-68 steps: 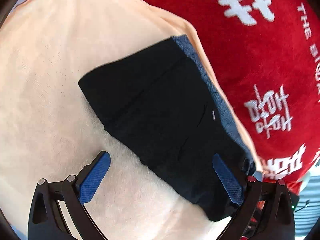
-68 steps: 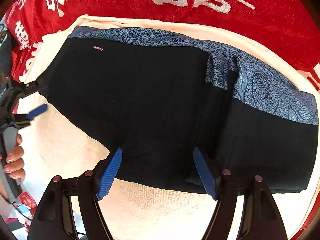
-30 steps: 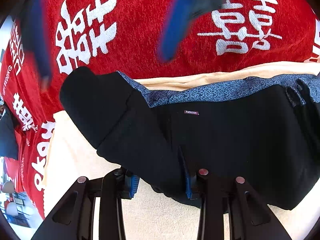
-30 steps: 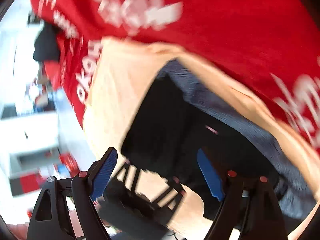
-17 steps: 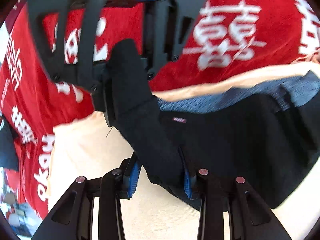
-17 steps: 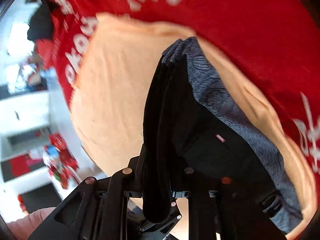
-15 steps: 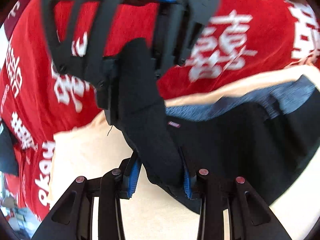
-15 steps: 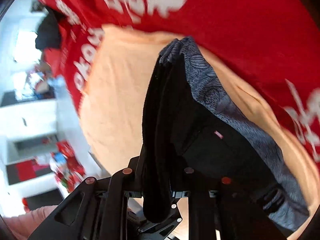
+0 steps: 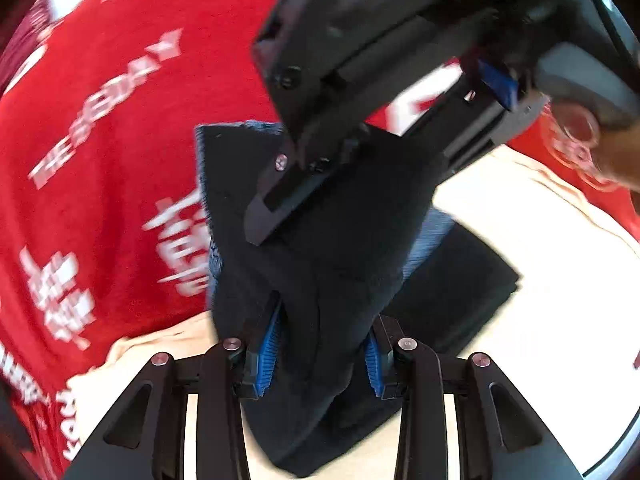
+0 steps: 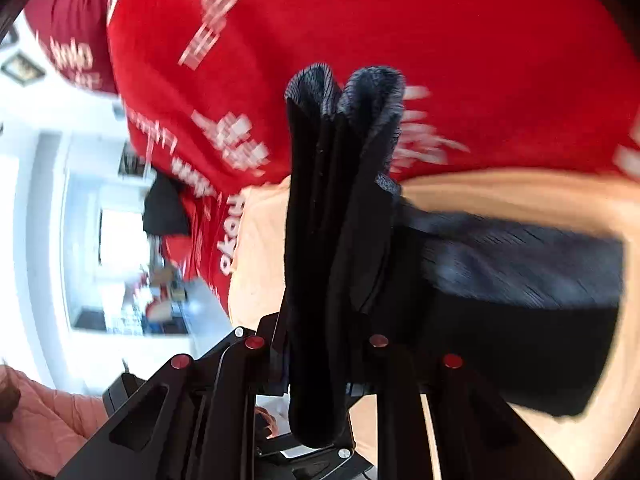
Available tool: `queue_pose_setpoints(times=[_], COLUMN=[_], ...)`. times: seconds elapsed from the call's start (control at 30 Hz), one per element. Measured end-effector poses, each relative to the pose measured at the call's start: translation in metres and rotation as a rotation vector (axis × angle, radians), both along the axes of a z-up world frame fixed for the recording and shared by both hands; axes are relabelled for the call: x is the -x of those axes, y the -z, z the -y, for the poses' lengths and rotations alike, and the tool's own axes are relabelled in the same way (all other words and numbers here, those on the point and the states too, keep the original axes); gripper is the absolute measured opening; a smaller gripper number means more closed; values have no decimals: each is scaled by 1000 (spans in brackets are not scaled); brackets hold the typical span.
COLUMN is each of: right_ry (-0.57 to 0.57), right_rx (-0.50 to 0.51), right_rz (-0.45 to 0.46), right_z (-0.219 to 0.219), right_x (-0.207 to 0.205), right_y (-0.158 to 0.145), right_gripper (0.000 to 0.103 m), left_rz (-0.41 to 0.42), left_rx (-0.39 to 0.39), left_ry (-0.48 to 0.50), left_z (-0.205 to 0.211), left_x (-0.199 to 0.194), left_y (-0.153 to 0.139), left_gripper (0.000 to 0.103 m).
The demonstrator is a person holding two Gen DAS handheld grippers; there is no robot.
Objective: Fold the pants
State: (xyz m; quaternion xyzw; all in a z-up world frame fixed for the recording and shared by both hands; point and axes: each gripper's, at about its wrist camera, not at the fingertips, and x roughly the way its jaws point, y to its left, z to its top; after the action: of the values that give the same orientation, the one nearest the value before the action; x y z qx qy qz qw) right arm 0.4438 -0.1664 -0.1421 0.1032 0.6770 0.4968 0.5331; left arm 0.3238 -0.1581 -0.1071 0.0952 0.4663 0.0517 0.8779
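Observation:
The black pants with a blue-grey patterned waistband are lifted at one end over the peach towel. My left gripper is shut on a bunched black fold of them. My right gripper is shut on the same end, with the cloth standing up between its jaws. The right gripper's black body shows in the left wrist view, just above the held fold. The rest of the pants lies flat on the towel to the right.
A red cloth with white lettering covers the surface beyond the towel, and shows in the right wrist view. A room with white furniture lies past the table's left edge. A pink sleeve is at lower left.
Both grippers closed on the left end of the pants and lifted it. The views have swung round and the held end has moved over toward the rest of the pants.

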Motion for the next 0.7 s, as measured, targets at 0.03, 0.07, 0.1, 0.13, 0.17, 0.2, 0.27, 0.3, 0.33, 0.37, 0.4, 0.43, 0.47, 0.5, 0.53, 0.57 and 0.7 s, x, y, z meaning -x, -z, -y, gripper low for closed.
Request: queue_pose_setpoints(times=[0.03, 0.07, 0.1, 0.13, 0.17, 0.2, 0.27, 0.3, 0.33, 0.37, 0.4, 0.43, 0.47, 0.5, 0.53, 0.57, 0.7], right_ry=[32, 57, 72, 91, 113, 131, 150, 156, 165, 169, 177, 185, 190, 191, 189, 186, 173], right_rx=[2, 8, 14, 26, 45, 62, 77, 76, 72, 71, 71, 76, 82, 89, 105, 117, 205], right_rz=[-16, -27, -32, -45, -69, -95, -131, -150, -165, -169, -173, -176, -177, -175, -165, -152, -69], right_z=[23, 44, 59, 73, 86, 96, 110, 114, 116, 119, 119, 121, 122, 124, 124, 123, 112], right_x=[-6, -15, -22, -25, -30, -34, -40, -40, -39, -36, -35, -34, -34, -33, -33, -32, -27], right_y=[8, 15, 22, 35, 53, 71, 95, 107, 117, 120, 126, 129, 131, 128, 127, 122, 109], right_gripper=[21, 22, 22, 22, 22, 22, 22, 22, 22, 22, 23, 25, 25, 25, 25, 25, 31], left_rz=[-11, -24, -37, -55, -81, -113, -171, -192, -205, -216, -228, -244, -262, -274, -278, -287, -351], left_rx=[4, 8, 12, 16, 19, 20, 11, 3, -4, 7, 29, 55, 74, 82, 89, 113, 210], left_ry=[20, 40, 55, 67, 75, 75, 71, 67, 62, 51, 37, 25, 14, 1, -7, -25, -100], left_z=[15, 29, 40, 50, 59, 66, 76, 77, 77, 73, 68, 63, 56, 51, 48, 41, 24], left_x=[-5, -10, -15, -19, -25, -30, -36, -36, -36, -35, -33, -31, -30, -29, -27, -25, -24], left_y=[4, 12, 20, 29, 41, 53, 69, 74, 79, 81, 80, 81, 80, 78, 76, 72, 67], left_gripper=[37, 37, 37, 37, 37, 37, 37, 37, 46, 53, 56, 63, 70, 73, 82, 87, 87])
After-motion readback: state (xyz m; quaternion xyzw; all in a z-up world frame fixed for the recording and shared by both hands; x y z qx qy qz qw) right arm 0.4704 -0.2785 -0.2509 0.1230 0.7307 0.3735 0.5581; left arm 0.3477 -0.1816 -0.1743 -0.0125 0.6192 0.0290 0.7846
